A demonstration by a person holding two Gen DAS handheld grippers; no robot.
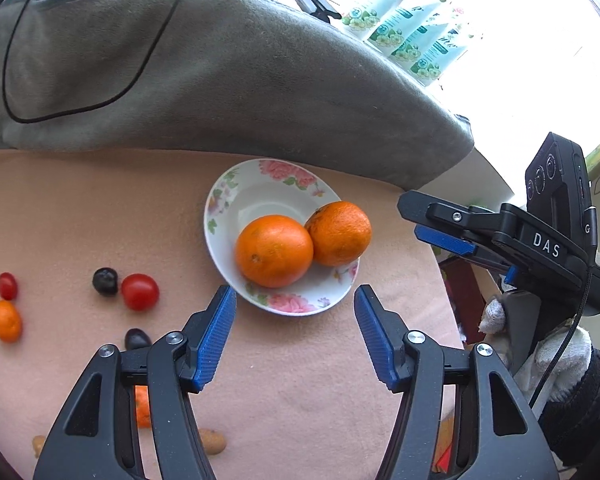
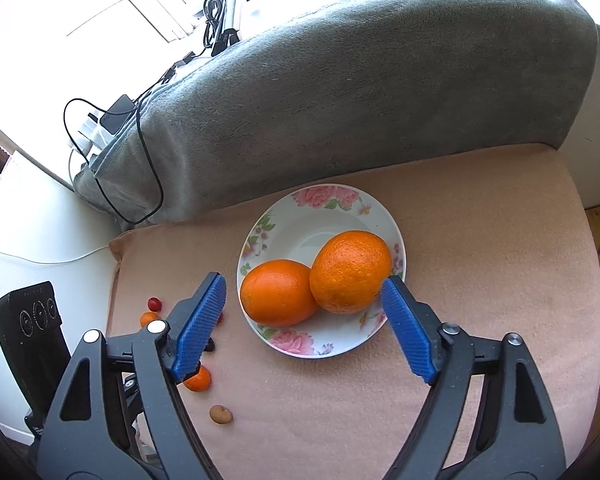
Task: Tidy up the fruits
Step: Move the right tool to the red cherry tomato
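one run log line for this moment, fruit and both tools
plate: two oranges in it | left tool: open, empty | right tool: open, empty | small fruits: loose on cloth

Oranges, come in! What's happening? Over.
Both tools open, empty. Two round oranges in flowered white bowl. Small fruits loose on pink cloth. Nothing blocking.

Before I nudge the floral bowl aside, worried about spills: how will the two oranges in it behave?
The oranges are round, so probably roll. The bowl looks shallow, and one orange sits by its rim, so it may escape.
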